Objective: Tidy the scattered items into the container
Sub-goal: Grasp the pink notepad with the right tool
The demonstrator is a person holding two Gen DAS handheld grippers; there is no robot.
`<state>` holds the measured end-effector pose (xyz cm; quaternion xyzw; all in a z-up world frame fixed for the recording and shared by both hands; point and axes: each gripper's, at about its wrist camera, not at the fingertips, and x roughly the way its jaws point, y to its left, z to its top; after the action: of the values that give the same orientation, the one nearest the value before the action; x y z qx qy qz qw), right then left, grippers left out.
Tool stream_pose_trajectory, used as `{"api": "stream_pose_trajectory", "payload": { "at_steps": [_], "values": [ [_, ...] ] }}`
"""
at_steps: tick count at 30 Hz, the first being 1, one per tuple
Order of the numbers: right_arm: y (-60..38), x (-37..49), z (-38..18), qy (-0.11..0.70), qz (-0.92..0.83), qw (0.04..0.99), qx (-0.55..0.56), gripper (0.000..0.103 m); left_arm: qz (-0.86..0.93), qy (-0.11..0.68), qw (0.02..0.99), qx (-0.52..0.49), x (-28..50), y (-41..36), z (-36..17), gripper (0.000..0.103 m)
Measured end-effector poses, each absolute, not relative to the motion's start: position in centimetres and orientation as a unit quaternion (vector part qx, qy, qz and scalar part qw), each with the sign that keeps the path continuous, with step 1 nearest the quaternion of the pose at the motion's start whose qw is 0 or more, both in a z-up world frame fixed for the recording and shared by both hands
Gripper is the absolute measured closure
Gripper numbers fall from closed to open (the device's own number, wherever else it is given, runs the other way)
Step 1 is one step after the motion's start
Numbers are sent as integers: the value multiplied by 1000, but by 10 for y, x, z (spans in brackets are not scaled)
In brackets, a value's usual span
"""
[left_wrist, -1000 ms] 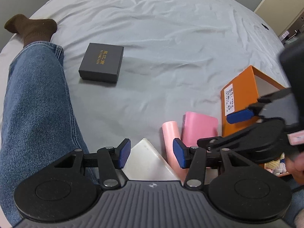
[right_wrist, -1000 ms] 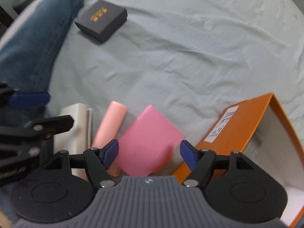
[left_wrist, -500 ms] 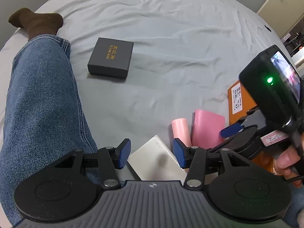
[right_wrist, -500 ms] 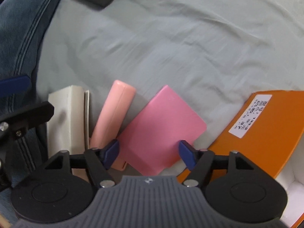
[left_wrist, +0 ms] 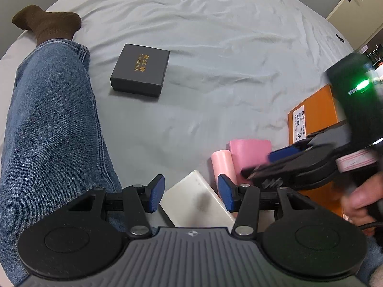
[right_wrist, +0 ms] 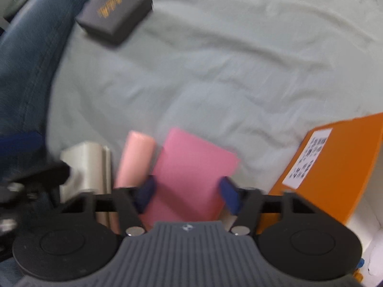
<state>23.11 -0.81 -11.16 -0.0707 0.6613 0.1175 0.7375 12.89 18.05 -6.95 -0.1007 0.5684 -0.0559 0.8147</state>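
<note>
Now the right gripper (right_wrist: 188, 195) sits lower than a second ago, its jaws closing around the flat bright-pink rectangular card (right_wrist: 191, 174), whose near end lies between the blue pads, while the orange cardboard box (right_wrist: 335, 167) has slid toward the frame's right edge. Beside the card lie the pale-pink cylinder (right_wrist: 135, 160) and the white rectangular box (left_wrist: 198, 203), over which the left gripper (left_wrist: 190, 196) hangs half-spread, gripping nothing. Motion blur hides whether the pads touch the card; the orange box is cut off.
</note>
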Motion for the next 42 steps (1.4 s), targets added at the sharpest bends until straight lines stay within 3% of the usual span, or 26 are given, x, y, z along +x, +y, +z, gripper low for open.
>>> {"api": "stream_pose_trajectory", "payload": {
  "at_steps": [1,4,7,9,10,11,13,16,20,25,28,32,35,40,42],
  "values": [
    [-10,232,-107,663,129,735,-49,79,-57,569,814,-102,129,180,-69,46],
    [-15,235,-99,675,160,720,16,85,-59,568,814,-103,128,178,-69,49],
    [-10,232,-96,667,160,727,5,88,-59,568,815,-104,127,179,-69,49],
    [-6,226,-100,659,121,741,-38,76,-56,567,815,-107,126,181,-69,49],
    [-8,229,-103,659,97,744,-52,58,-56,566,815,-108,127,181,-69,49],
    [-10,231,-105,661,86,743,-57,52,-56,566,816,-109,127,181,-69,49],
    [-14,233,-110,679,81,727,-62,52,-58,565,816,-109,128,180,-69,49],
    [-13,237,-123,692,70,715,-70,34,-58,564,816,-110,128,180,-69,49],
    [-14,243,-130,699,79,708,-56,24,-54,565,816,-112,127,182,-70,49],
    [-20,244,-142,703,91,706,-16,20,-55,562,817,-116,125,184,-68,49],
    [-22,239,-130,691,101,715,-9,32,-58,560,818,-116,122,183,-66,49],
    [-29,231,-102,663,113,740,4,63,-66,556,821,-112,115,177,-62,49],
    [-31,222,-87,642,132,755,29,69,-73,553,823,-108,108,172,-57,49],
    [-27,208,-87,625,169,760,59,70,-91,552,823,-98,96,162,-51,49],
    [-29,203,-95,626,162,759,71,78,-91,552,823,-95,91,161,-49,49]
  ]
}}
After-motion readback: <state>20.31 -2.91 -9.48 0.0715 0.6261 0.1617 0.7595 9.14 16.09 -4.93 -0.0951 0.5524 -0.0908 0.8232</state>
